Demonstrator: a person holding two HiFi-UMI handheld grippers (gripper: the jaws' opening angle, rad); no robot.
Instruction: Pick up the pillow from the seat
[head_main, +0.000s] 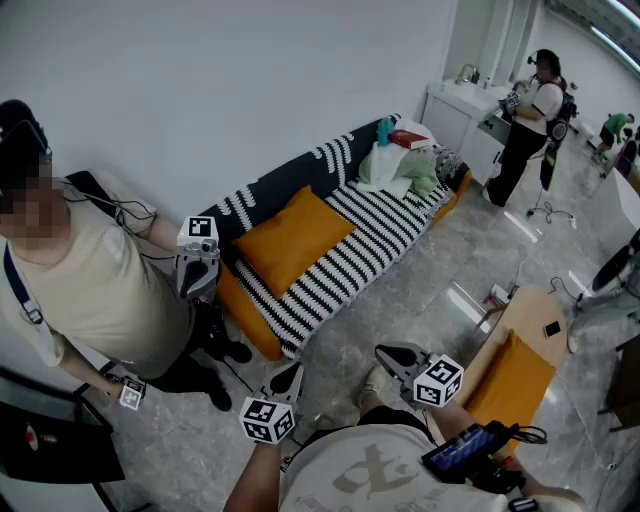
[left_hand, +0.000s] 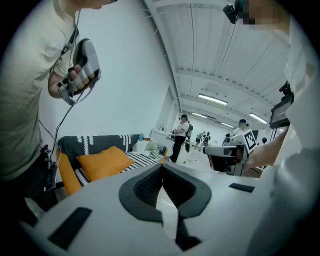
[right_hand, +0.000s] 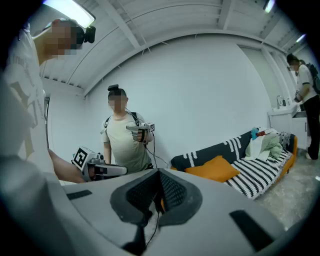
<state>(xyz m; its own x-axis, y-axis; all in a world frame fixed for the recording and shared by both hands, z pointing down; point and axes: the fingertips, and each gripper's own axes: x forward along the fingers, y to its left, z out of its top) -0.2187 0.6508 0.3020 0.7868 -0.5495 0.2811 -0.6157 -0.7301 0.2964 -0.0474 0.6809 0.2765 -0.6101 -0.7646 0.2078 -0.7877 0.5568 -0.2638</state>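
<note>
Leaning on the backrest of the striped sofa (head_main: 385, 232), the orange pillow (head_main: 295, 240) sits upright, likely easy to grab. Left gripper (head_main: 287, 379) and right gripper (head_main: 388, 354), jaws pressed together and empty, hover well short of the sofa, not yet approaching.

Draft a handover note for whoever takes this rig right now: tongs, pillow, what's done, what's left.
Left tongs: shut, empty, held away from the sofa.
Right tongs: shut, empty, also away from it.
Orange pillow: on the seat of the striped sofa, leaning against the backrest, untouched.
Done: nothing yet.
Left: step in, open the tongs, grip the pillow, lift it off the seat. Mind the person standing by the sofa's pillow end.
</note>
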